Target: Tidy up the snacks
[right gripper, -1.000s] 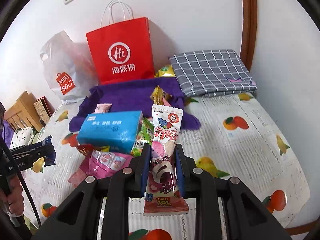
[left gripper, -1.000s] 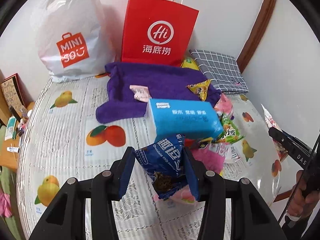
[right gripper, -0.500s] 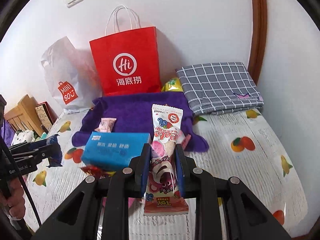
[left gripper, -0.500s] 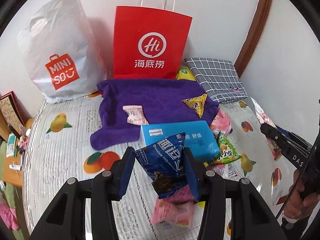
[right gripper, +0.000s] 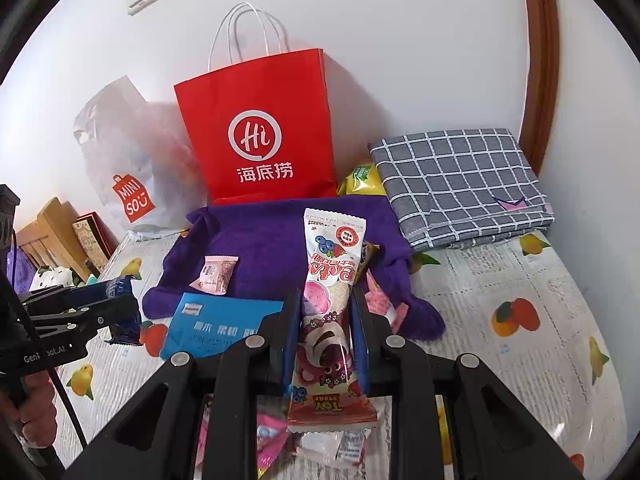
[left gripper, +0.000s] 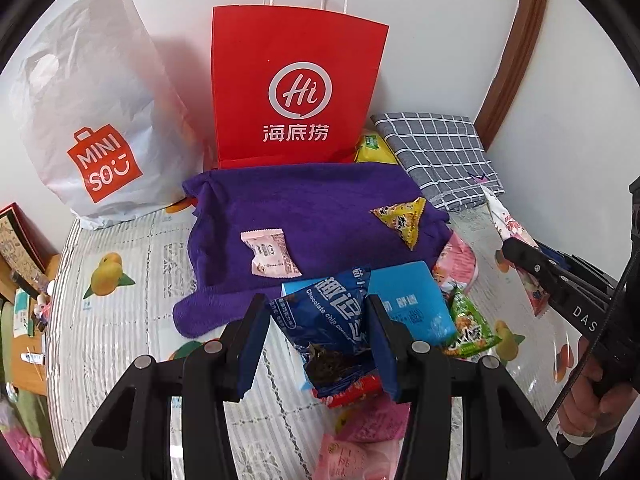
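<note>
Snack-sorting on a fruit-print tabletop, mid-carry: you've got one pkt in each tool, both aimed toward the far wall. Far back stand the red paper bag and, left of it, the white plastic bag; a folded grey check cloth lies far right. In front of the red bag spreads the purple towel, w/ a small pink wrapped snack near its left-centre and a yellow triangular pkt toward its right edge. Near edge of the towel: a blue tissue pack and a loose heap of snack pkts.

Your left gripper pinches the blue choc-chip cookie bag, pads pressing its crumpled sides. Your right gripper is clamped tight on the tall pink-and-white strawberry snack pkt, gripped at mid-length, top end standing free above the jaws.

Risks, judged from here: the cookie bag is held by soft foil, so a quick swing could let it slide out. The tall pkt is top-heavy and may flop or twist in the pads, landing askew on the towel. Both tools converge on the same towel, so they could clash, or knock the two pkts already laid there.
</note>
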